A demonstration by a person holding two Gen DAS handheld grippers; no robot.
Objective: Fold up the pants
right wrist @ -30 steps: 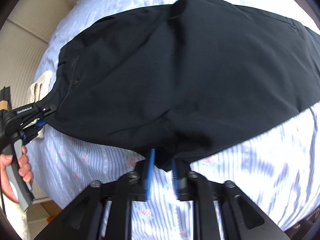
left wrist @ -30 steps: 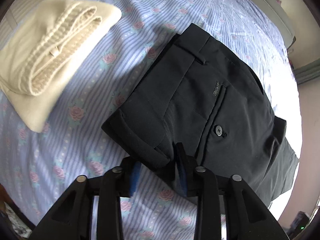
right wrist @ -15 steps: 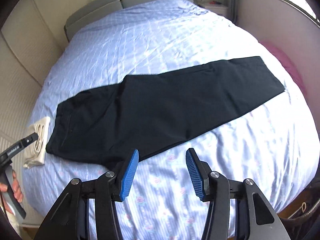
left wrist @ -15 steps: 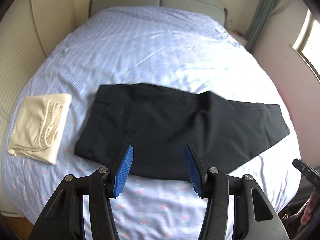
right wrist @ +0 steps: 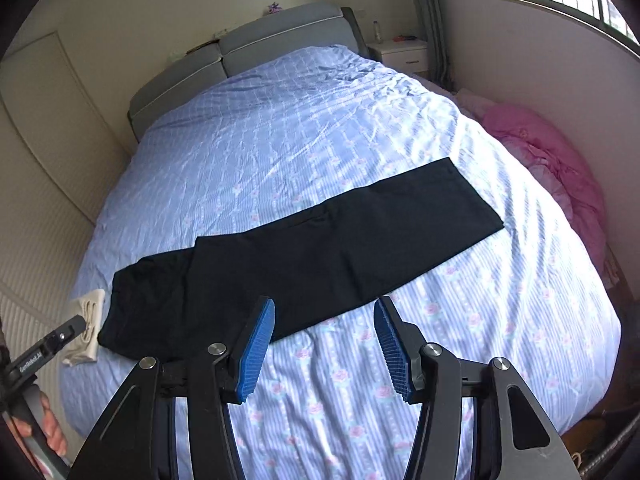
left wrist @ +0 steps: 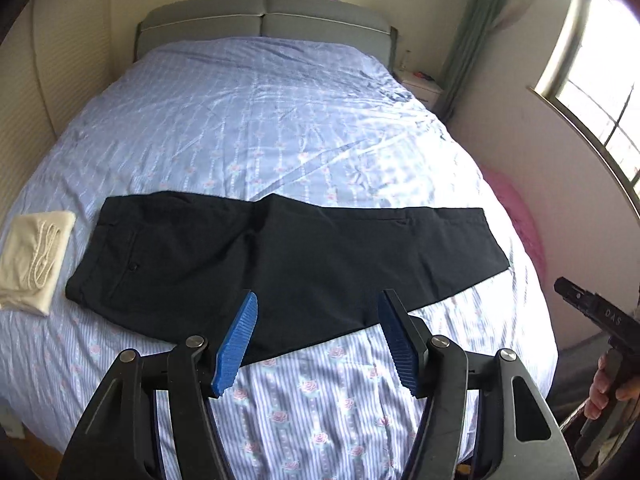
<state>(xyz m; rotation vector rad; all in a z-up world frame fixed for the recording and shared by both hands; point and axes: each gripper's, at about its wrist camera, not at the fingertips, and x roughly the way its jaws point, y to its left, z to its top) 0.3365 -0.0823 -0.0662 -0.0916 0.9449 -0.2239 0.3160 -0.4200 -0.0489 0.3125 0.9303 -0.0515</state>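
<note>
Pants [left wrist: 288, 264], black, lie flat across the near part of the bed [left wrist: 280, 128], folded lengthwise with one leg apparently stacked on the other. Their long axis runs side to side across the mattress, with the waistband toward the cream folded garment [left wrist: 34, 256] and the hems toward the window side. Left gripper [left wrist: 316, 340] and right gripper [right wrist: 324, 344] hover above the near edge, jaws parted and just widened, nothing between the blue pads [left wrist: 236, 344]. Next fold is judged to be crosswise: each gripper should pinch both layers at a hem corner, lift only slightly, and carry the hems over to the waistband, keeping edges aligned so the stacked legs do not slide apart.
</note>
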